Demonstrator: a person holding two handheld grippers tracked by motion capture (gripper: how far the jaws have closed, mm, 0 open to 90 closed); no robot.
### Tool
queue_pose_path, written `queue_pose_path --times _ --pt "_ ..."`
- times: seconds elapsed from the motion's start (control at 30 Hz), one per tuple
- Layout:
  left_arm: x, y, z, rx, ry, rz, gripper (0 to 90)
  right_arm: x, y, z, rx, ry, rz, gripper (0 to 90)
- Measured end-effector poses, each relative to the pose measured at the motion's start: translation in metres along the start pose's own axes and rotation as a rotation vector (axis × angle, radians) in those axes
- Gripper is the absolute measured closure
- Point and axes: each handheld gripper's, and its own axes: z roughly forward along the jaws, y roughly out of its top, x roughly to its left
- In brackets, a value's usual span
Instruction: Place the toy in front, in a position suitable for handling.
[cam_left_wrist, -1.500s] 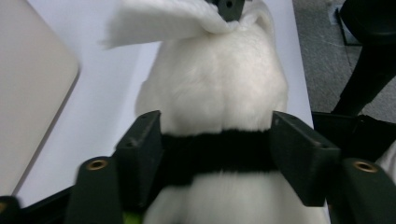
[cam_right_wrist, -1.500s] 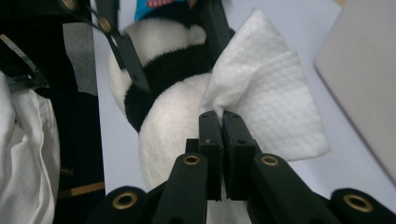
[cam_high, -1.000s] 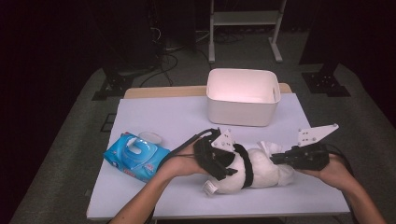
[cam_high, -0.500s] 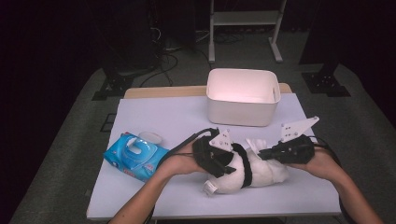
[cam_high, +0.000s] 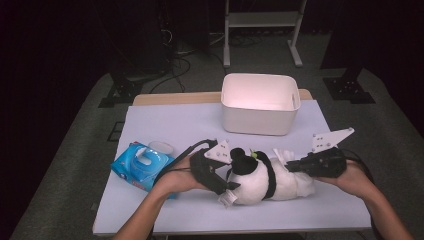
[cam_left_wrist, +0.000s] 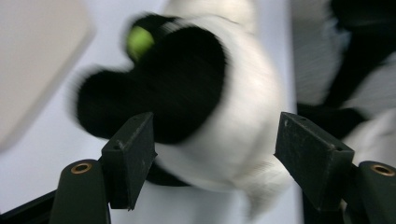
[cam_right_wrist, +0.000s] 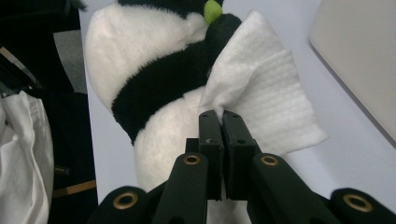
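Observation:
A black-and-white panda plush (cam_high: 265, 181) lies on its side in the middle of the pale table (cam_high: 175, 125). My left gripper (cam_high: 224, 186) is at its head end. In the left gripper view the jaws (cam_left_wrist: 215, 135) stand open and have just been opening, with the blurred plush (cam_left_wrist: 219, 107) between them and the pads not pressing it. My right gripper (cam_high: 294, 167) is at the plush's other end, shut on a white wipe (cam_right_wrist: 261, 98) that rests against the panda's back (cam_right_wrist: 140, 56). The wipe (cam_high: 281, 155) sticks up beside the plush.
A white bin (cam_high: 260, 102) stands at the back of the table, just beyond the plush. A blue pack of wipes (cam_high: 142, 166) lies at the front left, beside my left forearm. Dark floor and stands surround the table.
The left gripper has slid a little to the left at the panda's head. The right gripper swung in toward the plush with the wipe, then drew back slightly.

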Motion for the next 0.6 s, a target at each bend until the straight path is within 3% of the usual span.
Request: queue_pose_path --times 0.03,0.17,0.27,0.37,0.43,0.6 --pt "-0.001 -0.003 0.004 0.009 -0.014 -0.004 27.6 0.000 -0.001 -0.001 -0.006 0.003 0.004 87.0" --pt "0.001 -0.007 0.021 0.077 0.025 -0.007 23.8 0.004 -0.004 0.000 -0.009 0.017 0.004 87.0" --pt "0.007 -0.008 0.027 0.050 0.058 -0.029 22.0 0.013 -0.001 0.002 0.011 0.020 -0.017 87.0" --pt "0.013 -0.009 0.032 0.034 0.046 -0.051 18.3 0.020 0.000 0.007 0.013 0.037 -0.028 87.0" --pt "0.016 -0.009 0.034 0.028 0.040 -0.042 18.1 0.021 0.000 0.009 0.013 0.036 -0.035 87.0" --pt "0.014 -0.011 0.033 0.023 0.040 -0.005 35.2 0.021 0.008 0.013 0.003 0.033 -0.049 87.0"
